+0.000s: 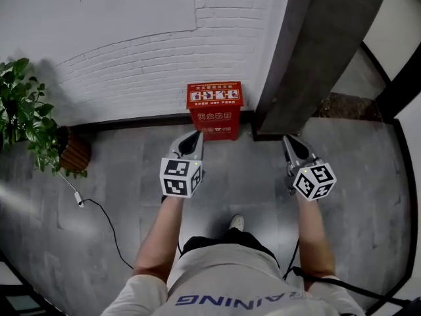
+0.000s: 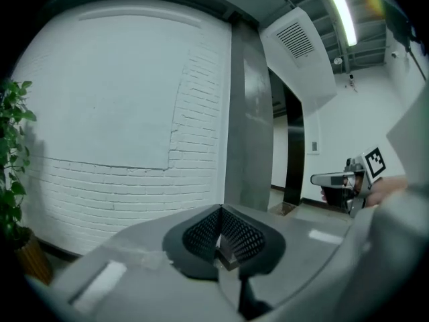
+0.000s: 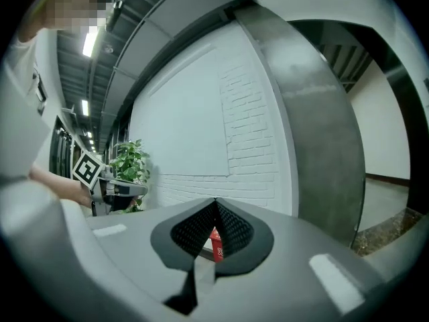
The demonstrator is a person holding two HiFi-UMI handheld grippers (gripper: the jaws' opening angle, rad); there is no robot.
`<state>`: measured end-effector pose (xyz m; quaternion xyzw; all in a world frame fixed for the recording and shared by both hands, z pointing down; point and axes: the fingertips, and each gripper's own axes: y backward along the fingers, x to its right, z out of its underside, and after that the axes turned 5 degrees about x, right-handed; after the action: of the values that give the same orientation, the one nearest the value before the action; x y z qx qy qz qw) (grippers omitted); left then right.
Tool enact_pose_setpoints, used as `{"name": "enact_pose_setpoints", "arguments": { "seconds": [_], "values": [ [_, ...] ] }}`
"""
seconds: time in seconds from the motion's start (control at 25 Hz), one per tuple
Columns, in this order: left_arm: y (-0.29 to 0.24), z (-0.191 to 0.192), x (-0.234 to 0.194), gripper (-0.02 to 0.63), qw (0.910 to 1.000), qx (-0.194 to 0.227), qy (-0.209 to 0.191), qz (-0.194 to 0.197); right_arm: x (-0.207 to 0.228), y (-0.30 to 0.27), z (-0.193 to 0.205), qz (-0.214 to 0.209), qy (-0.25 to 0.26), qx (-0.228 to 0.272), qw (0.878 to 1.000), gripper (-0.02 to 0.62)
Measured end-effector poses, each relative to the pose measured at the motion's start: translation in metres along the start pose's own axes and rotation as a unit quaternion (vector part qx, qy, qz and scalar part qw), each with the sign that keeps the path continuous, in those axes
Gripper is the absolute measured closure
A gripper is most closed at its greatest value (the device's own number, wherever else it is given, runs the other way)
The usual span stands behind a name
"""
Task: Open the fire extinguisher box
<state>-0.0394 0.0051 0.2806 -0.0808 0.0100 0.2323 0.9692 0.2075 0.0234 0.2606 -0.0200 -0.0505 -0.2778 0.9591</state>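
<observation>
The red fire extinguisher box [image 1: 214, 110] stands on the grey floor against the white brick wall, its lid closed. My left gripper [image 1: 195, 137] hovers just in front of its lower left corner, jaws shut and empty. To the right of the box, near the pillar's foot, my right gripper [image 1: 288, 141] is also shut with nothing in it. In the left gripper view the left gripper [image 2: 220, 209] points at the wall, and the box is hidden. In the right gripper view a sliver of the red box [image 3: 216, 243] shows behind the closed right gripper [image 3: 215, 202].
A grey pillar [image 1: 316, 51] rises right of the box. At the far left a potted plant [image 1: 26, 120] stands by the wall, and a thin cable [image 1: 99, 209] runs over the floor. The person's shoe [image 1: 236, 223] is between the arms.
</observation>
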Motion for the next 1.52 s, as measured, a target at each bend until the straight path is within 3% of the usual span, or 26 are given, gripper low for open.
{"name": "enact_pose_setpoints", "arguments": {
  "seconds": [0.28, 0.44, 0.76, 1.12, 1.32, 1.52],
  "values": [
    [-0.070, -0.017, -0.006, 0.603, 0.9997, -0.008, -0.002, -0.025, 0.054, -0.068, -0.014, -0.049, -0.001, 0.002, 0.999, 0.589],
    [-0.101, -0.026, -0.022, 0.603, 0.9994, -0.007, -0.004, -0.034, 0.079, -0.102, -0.009, -0.055, -0.011, -0.002, 0.998, 0.589],
    [-0.186, -0.014, -0.080, 0.601, 0.9992, -0.008, 0.020, -0.034, 0.112, -0.196, 0.018, -0.067, 0.005, -0.039, 0.997, 0.589],
    [-0.280, -0.008, -0.165, 0.601, 0.9989, -0.032, 0.028, -0.020, 0.154, -0.316, 0.022, -0.042, -0.003, -0.047, 0.998, 0.589],
    [-0.306, 0.021, -0.185, 0.601, 0.9971, -0.059, 0.043, -0.022, 0.174, -0.348, 0.055, -0.048, -0.005, -0.081, 0.996, 0.589],
    [-0.326, 0.071, -0.197, 0.601, 0.9949, -0.084, 0.047, -0.029, 0.202, -0.370, 0.121, -0.057, -0.015, -0.113, 0.992, 0.589]
  ]
}}
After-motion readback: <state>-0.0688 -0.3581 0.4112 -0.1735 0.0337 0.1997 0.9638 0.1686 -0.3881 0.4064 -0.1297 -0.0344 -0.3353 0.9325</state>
